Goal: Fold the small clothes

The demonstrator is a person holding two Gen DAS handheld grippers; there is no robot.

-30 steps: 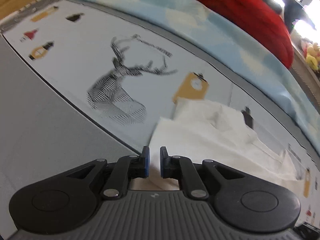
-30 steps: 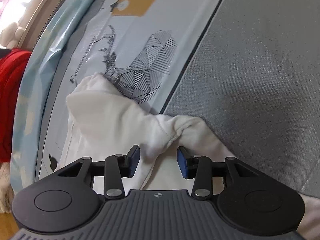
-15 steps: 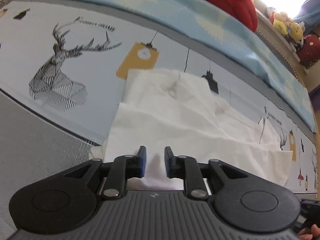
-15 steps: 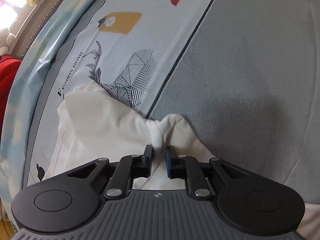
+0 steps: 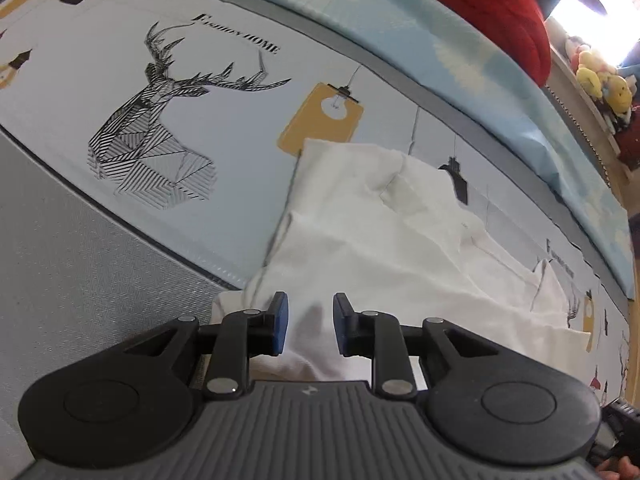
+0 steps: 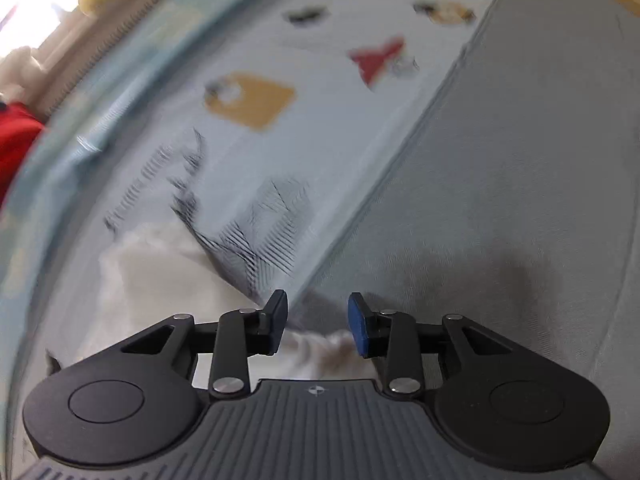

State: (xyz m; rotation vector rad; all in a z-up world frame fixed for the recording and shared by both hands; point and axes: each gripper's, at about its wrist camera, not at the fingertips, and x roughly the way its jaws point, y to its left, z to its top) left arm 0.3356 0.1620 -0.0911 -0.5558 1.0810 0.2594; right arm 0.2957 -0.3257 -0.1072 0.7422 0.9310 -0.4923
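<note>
The printed bedsheet (image 5: pixel 240 128) carries the words "FASHION HOME" (image 5: pixel 236 34) in dark capitals, set just above the antlers of the line-drawn deer head (image 5: pixel 160 128) toward its far left part. A second line of the same lettering (image 5: pixel 560 260) stands near the sheet's right edge, beside the white cloth (image 5: pixel 380 240), but only its first letter reads clearly. In the right wrist view the lettering beside the deer print is too blurred to read.

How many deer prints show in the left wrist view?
1 whole deer print, on the sheet left of the white garment. Small marks at the right edge may be more; too small to tell.
</note>
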